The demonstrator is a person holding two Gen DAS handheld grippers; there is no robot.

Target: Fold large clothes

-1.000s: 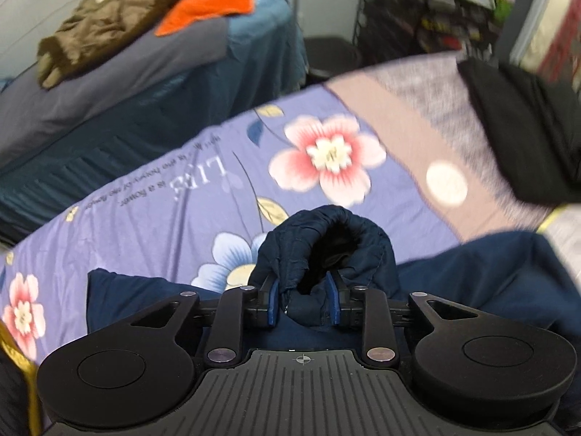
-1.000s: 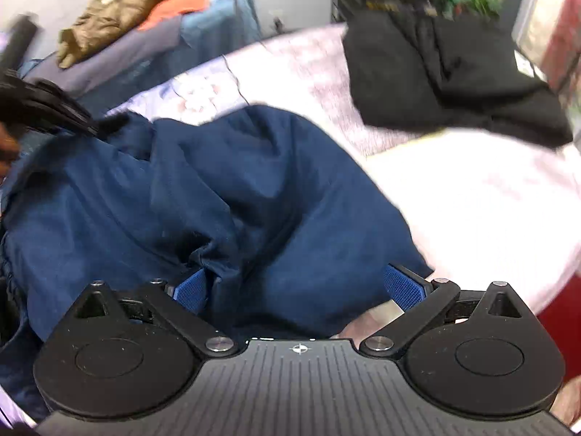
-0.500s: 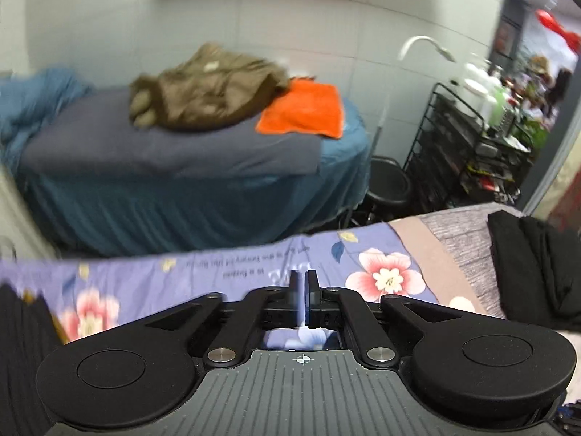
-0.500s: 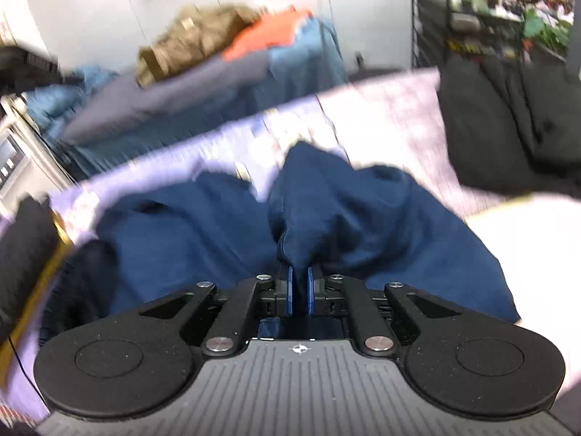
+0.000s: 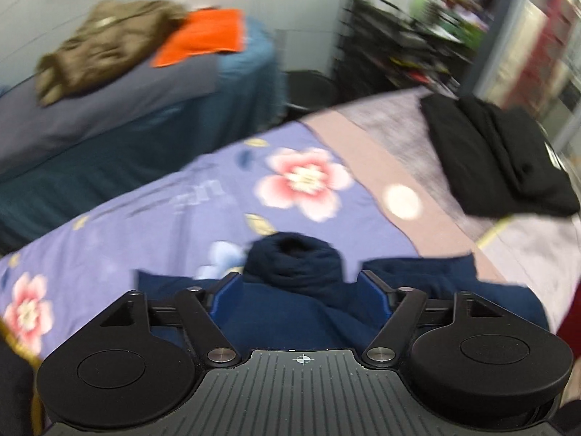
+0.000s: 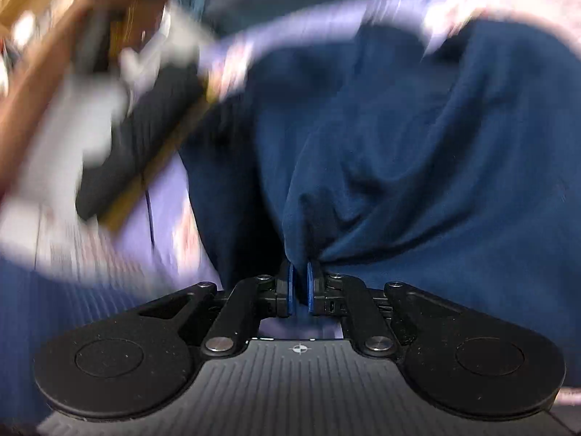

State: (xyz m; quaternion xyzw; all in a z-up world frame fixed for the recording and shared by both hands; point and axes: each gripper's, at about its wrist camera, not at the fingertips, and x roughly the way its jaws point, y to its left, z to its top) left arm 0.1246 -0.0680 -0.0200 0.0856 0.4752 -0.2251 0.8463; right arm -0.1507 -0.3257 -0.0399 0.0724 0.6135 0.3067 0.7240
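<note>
A navy blue garment point(image 5: 294, 283) lies bunched on a purple floral bedsheet point(image 5: 203, 210). In the left wrist view my left gripper point(image 5: 297, 290) is open, its blue pads on either side of a rolled hump of the navy cloth, not pinching it. In the right wrist view the same navy garment point(image 6: 417, 152) fills most of the frame. My right gripper point(image 6: 299, 287) is shut on a pinched fold of it, and the cloth pulls into creases at the pads. The right view is heavily blurred.
A folded black garment point(image 5: 497, 160) lies on the bed's right side. Behind stands a second bed point(image 5: 109, 109) with an olive jacket point(image 5: 98, 43) and an orange cloth point(image 5: 203, 36). A dark shelf rack point(image 5: 399, 43) stands at the back right.
My left gripper, shut half a second ago and raised toward the far bed, has opened and dropped over the navy hump. My right gripper stays shut on the cloth and has swung sharply.
</note>
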